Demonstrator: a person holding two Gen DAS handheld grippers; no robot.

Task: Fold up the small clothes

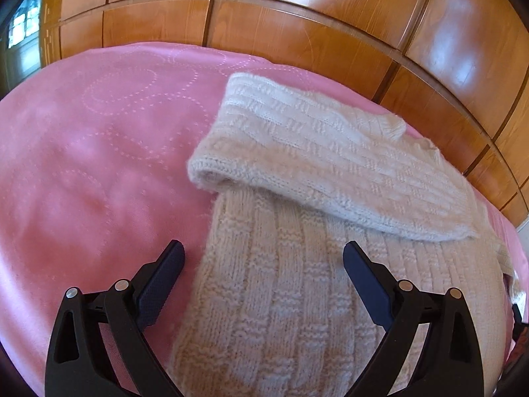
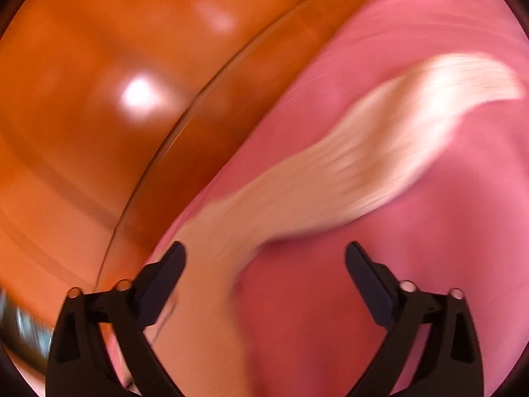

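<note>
Left wrist view: cream knit sweater point(image 1: 297, 281) lies on pink bedspread point(image 1: 82, 165), a sleeve point(image 1: 317, 152) folded across its upper part. Left gripper point(image 1: 263, 254) released, jaws wide, nothing pinched; one finger hangs over the sweater body, the other over bare spread just beside the sweater's edge. Wooden wardrobe panels point(image 1: 297, 33) behind the sweater. No containers in view.

Right wrist view, badly blurred: right gripper point(image 2: 264, 254) released, jaws wide, empty. Sweater point(image 2: 363, 152) ahead on bedspread point(image 2: 429, 264), wardrobe point(image 2: 99, 99) to its left.
</note>
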